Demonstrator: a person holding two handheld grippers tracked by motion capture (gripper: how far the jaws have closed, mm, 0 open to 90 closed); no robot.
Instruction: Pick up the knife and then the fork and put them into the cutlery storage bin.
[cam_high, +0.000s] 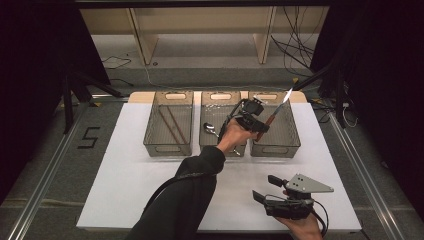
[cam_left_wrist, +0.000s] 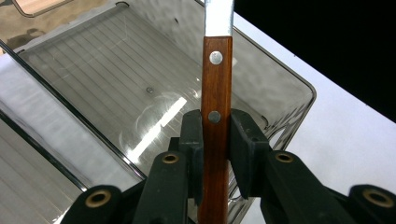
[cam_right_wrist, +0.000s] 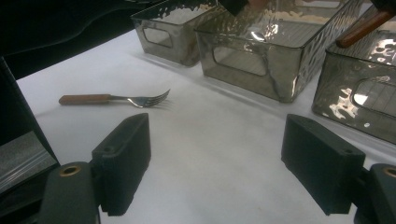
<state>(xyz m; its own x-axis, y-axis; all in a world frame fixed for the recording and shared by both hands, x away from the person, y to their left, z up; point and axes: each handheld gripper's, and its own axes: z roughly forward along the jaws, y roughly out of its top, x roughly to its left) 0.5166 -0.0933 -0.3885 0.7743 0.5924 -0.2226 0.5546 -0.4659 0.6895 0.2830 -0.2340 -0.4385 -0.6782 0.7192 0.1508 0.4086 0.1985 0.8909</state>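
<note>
Knife (cam_left_wrist: 216, 84) in left tongs (cam_left_wrist: 216, 140)

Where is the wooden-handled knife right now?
In the high view, the wooden-handled knife is clamped in the left gripper over the rightmost clear bin, blade pointing up and away.

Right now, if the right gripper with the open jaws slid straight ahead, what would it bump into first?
Probably the middle bin. The right gripper points across bare white table toward that smoky clear bin's near wall. The fork lies off to one side, out of its path. Depth is hard to judge, so the neighbouring bin might come first.
</note>
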